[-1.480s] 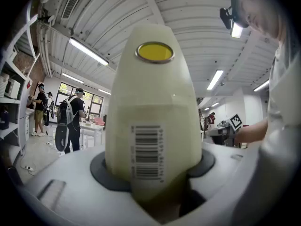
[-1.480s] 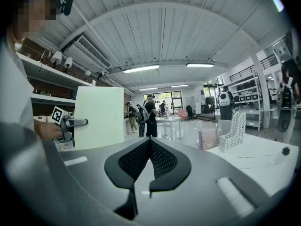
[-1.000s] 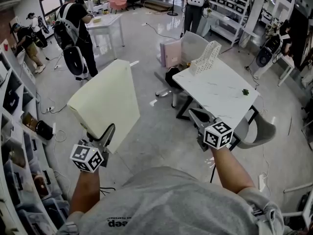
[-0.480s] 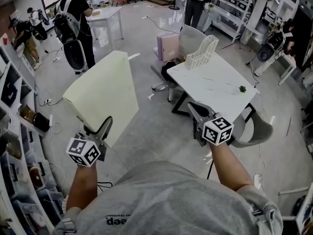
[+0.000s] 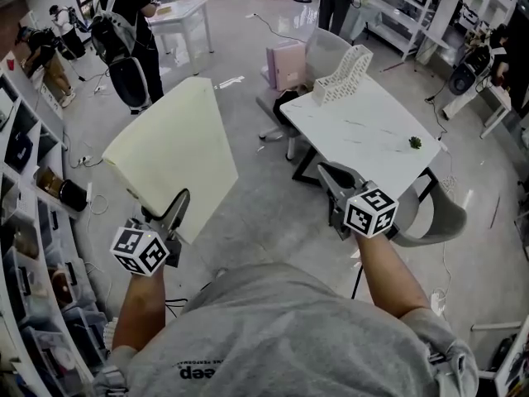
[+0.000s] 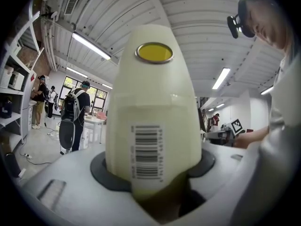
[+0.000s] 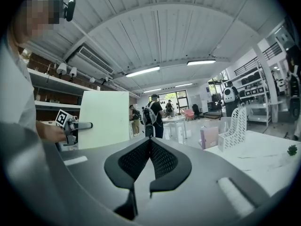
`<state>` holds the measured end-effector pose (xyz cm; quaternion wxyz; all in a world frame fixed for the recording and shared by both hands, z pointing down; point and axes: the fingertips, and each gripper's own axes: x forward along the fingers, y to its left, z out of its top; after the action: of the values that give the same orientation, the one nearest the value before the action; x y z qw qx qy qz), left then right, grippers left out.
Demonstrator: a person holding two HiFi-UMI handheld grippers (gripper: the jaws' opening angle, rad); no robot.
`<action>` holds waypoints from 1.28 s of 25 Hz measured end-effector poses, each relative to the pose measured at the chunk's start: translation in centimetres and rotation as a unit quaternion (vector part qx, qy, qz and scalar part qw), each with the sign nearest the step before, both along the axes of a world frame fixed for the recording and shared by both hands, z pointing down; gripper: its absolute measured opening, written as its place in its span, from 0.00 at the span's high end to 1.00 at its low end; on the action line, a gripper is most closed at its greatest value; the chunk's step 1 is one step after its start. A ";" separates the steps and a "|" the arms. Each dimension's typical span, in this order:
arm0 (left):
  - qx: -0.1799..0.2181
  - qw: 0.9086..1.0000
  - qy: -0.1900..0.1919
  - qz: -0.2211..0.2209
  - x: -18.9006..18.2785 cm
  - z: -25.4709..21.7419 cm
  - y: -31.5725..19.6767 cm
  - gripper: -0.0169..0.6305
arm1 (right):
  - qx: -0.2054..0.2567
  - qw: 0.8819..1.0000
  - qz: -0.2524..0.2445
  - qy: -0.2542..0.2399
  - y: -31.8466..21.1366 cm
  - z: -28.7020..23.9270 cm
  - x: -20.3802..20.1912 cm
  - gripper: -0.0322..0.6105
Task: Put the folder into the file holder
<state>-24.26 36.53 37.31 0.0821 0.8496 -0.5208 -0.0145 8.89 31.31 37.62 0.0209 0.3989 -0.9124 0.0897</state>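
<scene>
A big pale yellow folder (image 5: 169,164) stands upright in the air at the left, and my left gripper (image 5: 178,209) is shut on its lower edge. In the left gripper view the folder's spine (image 6: 153,107), with a barcode label and a yellow round hole, fills the space between the jaws. The white perforated file holder (image 5: 343,74) stands at the far end of the white table (image 5: 372,139), well ahead of both grippers. My right gripper (image 5: 326,180) hovers near the table's close edge, shut and empty. The right gripper view shows the folder (image 7: 104,119) at left and the file holder (image 7: 233,128) at right.
A small green object (image 5: 415,143) lies on the table. A grey chair (image 5: 434,213) is at the table's near right, with another grey chair (image 5: 326,73) and a pink box (image 5: 285,66) behind it. Shelves (image 5: 25,222) line the left wall. People (image 5: 124,40) stand farther back.
Both grippers and the folder have come a little nearer to the table. The grip on the folder looks the same.
</scene>
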 end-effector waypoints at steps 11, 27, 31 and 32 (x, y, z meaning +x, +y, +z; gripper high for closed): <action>0.001 0.999 0.021 0.027 -3.7 2.0 -10.6 0.46 | -0.012 1.000 0.018 0.013 -8.9 1.9 -3.6 0.94; 0.011 0.996 0.032 0.086 -19.1 -0.5 -40.1 0.46 | 0.013 0.996 0.092 0.003 -35.3 -2.6 -17.3 0.94; 0.002 0.996 0.029 0.089 -20.6 0.4 -44.6 0.46 | 0.003 0.995 0.104 0.004 -39.3 -1.8 -18.1 0.94; -0.001 0.995 0.030 0.090 -20.7 0.6 -45.5 0.46 | 0.000 0.994 0.106 0.004 -40.2 -1.5 -18.1 0.94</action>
<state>-45.00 -8.95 37.95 0.0995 0.8922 -0.4395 -0.0322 -9.22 -8.89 36.12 0.0146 0.4939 -0.8647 0.0901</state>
